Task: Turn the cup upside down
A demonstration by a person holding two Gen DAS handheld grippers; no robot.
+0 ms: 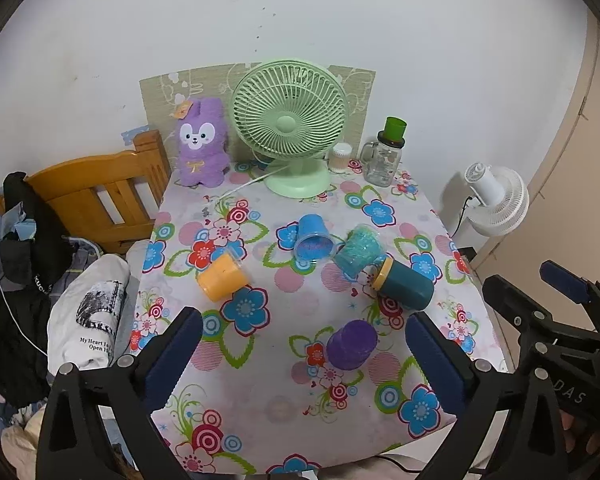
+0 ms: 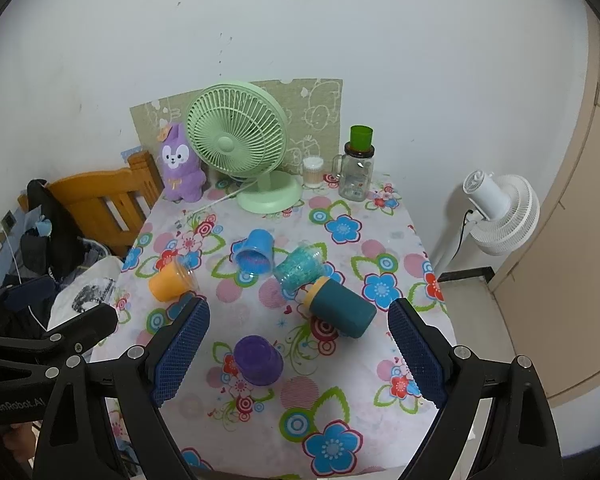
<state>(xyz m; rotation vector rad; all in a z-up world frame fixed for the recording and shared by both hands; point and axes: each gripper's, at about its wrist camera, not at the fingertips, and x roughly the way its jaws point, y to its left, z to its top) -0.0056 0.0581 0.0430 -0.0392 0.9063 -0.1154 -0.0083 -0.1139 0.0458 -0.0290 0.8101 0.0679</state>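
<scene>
Both grippers hung above the near edge of the table (image 1: 380, 200), each spread wide and holding nothing. The left gripper (image 1: 300, 356) framed the purple cup (image 1: 352, 344), which stood mouth-down near the near edge; the right gripper (image 2: 300, 352) framed the same purple cup (image 2: 258, 360).

Toward the table's middle, four cups lay on their sides: orange cup (image 1: 222, 276), blue cup (image 1: 314, 240), glittery teal cup (image 1: 358, 252) and dark teal cup (image 1: 404, 284) with a yellow rim. The blue and glittery cups touched.

Only the left view showed the right gripper's body at its right edge. Only the right view showed the left gripper's body at its left edge.

Along the far edge stood a plush (image 1: 202, 144), green fan (image 1: 290, 120) and jar (image 1: 382, 160).
</scene>
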